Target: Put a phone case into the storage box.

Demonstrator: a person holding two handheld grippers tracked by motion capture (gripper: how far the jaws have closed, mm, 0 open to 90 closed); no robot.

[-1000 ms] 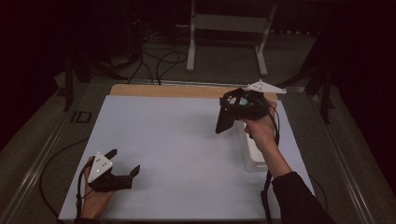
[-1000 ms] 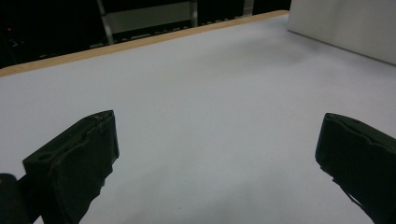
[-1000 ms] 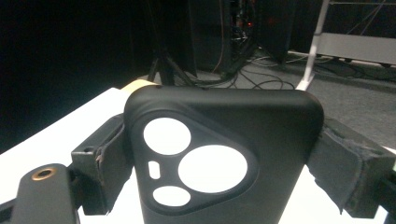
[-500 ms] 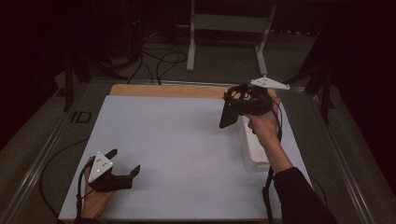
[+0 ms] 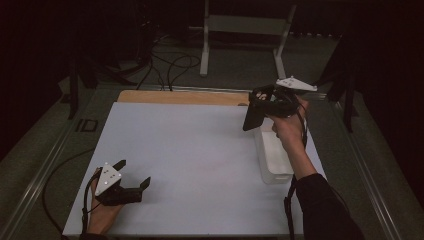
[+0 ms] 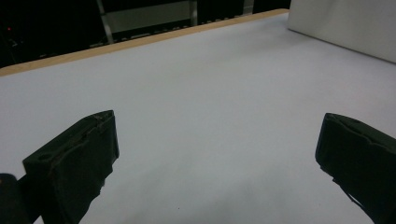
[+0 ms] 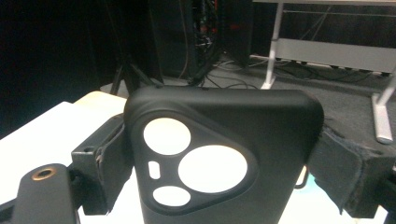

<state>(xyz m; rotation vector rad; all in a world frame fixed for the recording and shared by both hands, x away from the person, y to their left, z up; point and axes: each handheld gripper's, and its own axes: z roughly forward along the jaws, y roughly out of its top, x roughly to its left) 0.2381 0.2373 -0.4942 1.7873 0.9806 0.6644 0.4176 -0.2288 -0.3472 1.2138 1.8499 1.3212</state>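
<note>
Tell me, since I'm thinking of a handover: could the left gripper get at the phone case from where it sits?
Probably not yet. The left gripper rests open at the table's near left corner, while the right gripper holds the phone case aloft at the far right.

Your broad white table surface (image 5: 190, 160) lies open from left to centre. At the right edge, the white tray (image 5: 274, 159) stands in your way, directly under your raised right gripper (image 5: 252, 117).
</note>
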